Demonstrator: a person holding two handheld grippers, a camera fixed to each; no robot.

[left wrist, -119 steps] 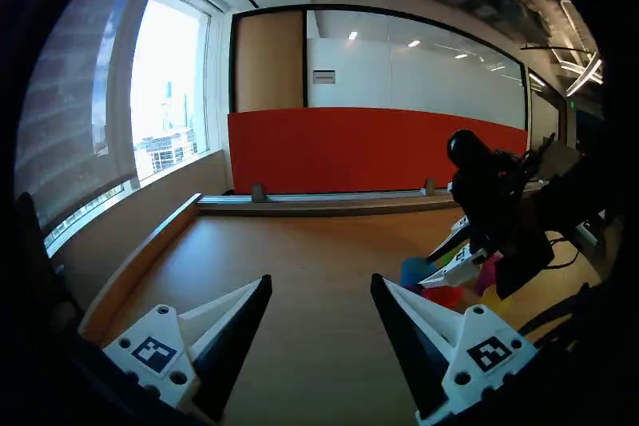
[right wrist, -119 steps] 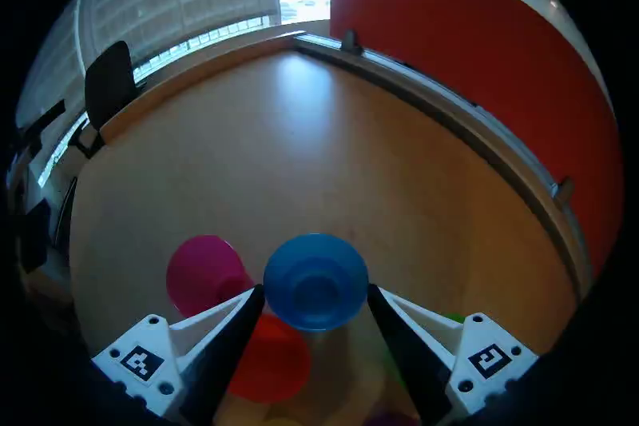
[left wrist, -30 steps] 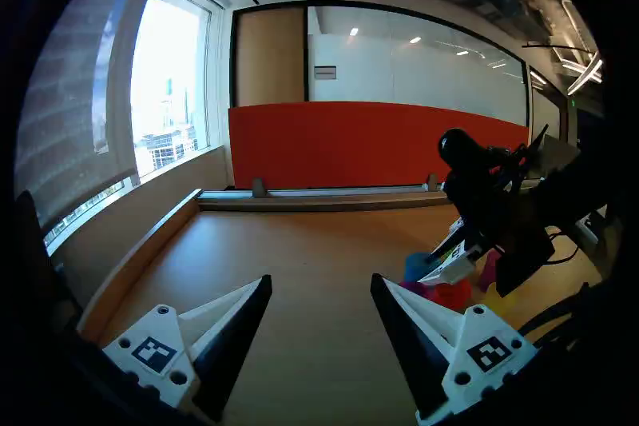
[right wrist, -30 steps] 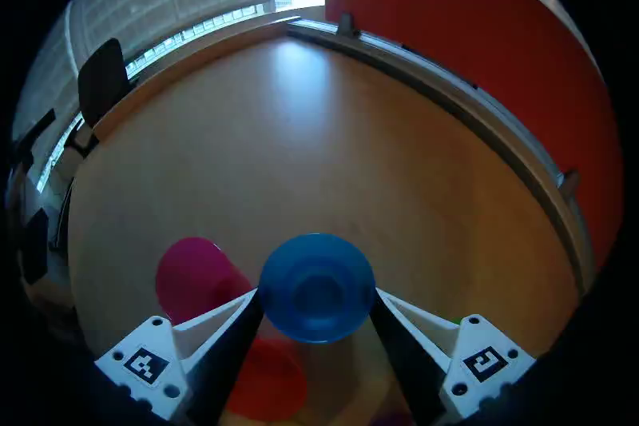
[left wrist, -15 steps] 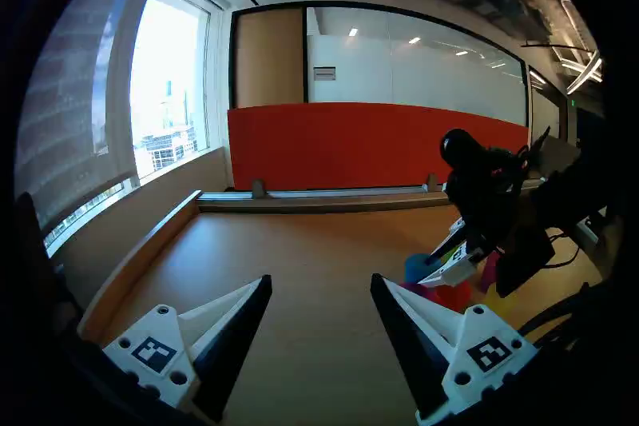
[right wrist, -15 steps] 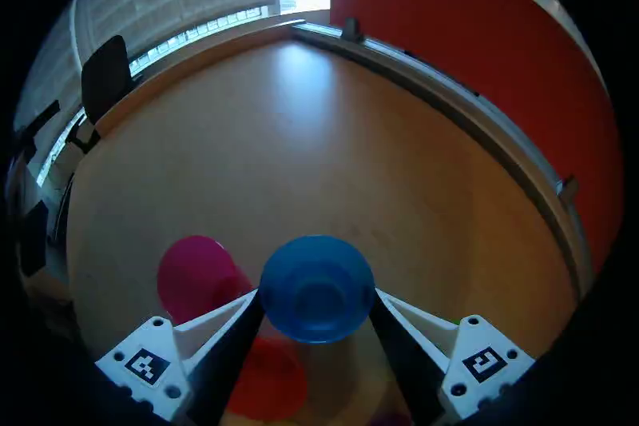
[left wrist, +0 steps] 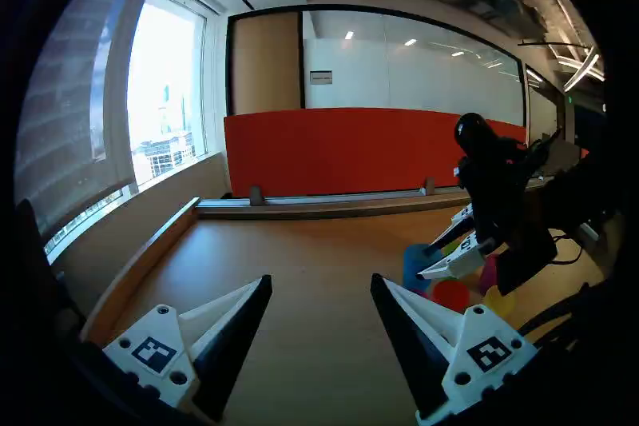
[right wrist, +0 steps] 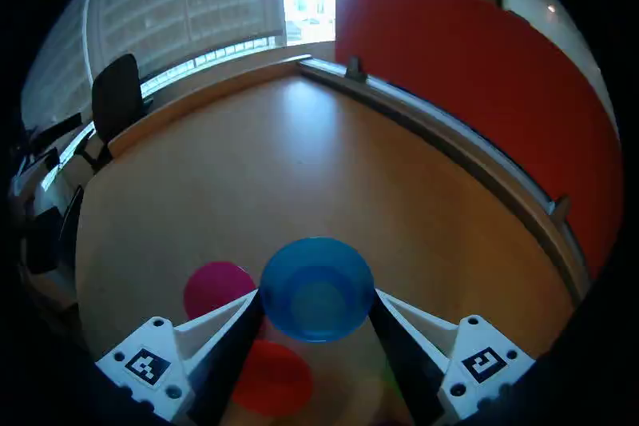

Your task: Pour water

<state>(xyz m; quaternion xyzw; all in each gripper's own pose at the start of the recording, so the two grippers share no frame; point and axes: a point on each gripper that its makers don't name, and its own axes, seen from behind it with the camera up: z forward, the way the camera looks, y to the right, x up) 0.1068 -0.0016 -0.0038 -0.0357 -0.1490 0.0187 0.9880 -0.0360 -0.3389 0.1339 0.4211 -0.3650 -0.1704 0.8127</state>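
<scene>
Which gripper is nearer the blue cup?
Right. The right gripper holds the blue cup between its jaws. The left gripper hangs open over the table, well apart from the cup, which lies off to its right.

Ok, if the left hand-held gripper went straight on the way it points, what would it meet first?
Nothing near: the left hand-held gripper, open, points over bare table toward the red partition at the far edge, probably the first thing met. The blue cup is off to its right.
</scene>
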